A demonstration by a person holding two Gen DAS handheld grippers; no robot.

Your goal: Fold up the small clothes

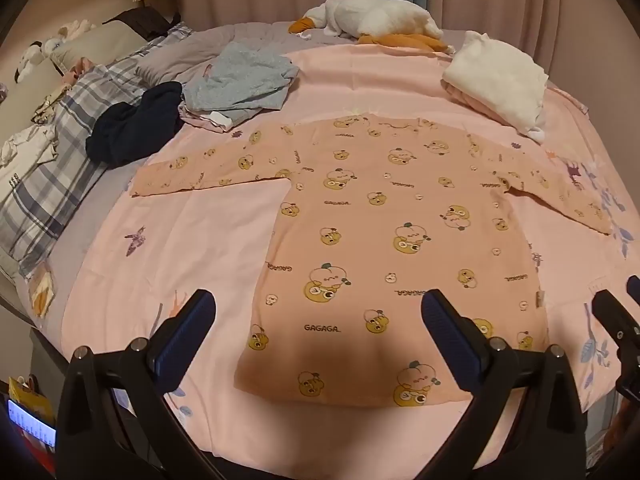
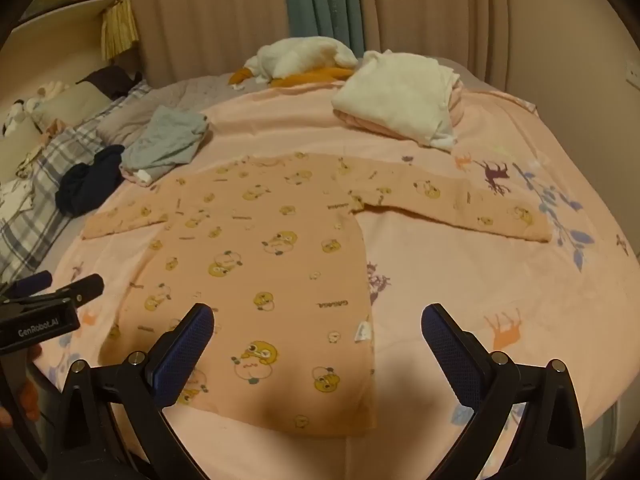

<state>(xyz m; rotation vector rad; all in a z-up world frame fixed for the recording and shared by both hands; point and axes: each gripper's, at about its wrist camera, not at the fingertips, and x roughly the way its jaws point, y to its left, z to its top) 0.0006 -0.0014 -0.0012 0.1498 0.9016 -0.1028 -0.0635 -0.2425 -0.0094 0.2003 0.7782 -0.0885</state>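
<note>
Left gripper [image 1: 318, 316]: jaws spread wide, nothing between them, hovering over the hem end of the shirt. Right gripper [image 2: 318, 330]: likewise wide open and empty, above the hem's right corner. Item in hand: one peach long-sleeved shirt [image 1: 392, 232] printed with cartoon ducks, laid flat on the pink sheet [image 1: 192, 232], body smooth, both sleeves stretched out sideways, neckline pointing away toward the far side of the bed. Judged stage: spread and ready, first fold not yet begun. Advice for that fold: take a sleeve by its cuff, pinch only the one garment and not the sheet beneath, carry it across the body low and level so the cloth does not drag into creases, and keep the other gripper steadying the hem. Also present: folded white and pink pile [image 2: 400, 100] at the far right, likely finished pieces; crumpled grey garment [image 1: 244, 80] and dark navy one [image 1: 132, 124] at the left, apparently waiting; plush goose [image 1: 372, 16] at the far edge.
</note>
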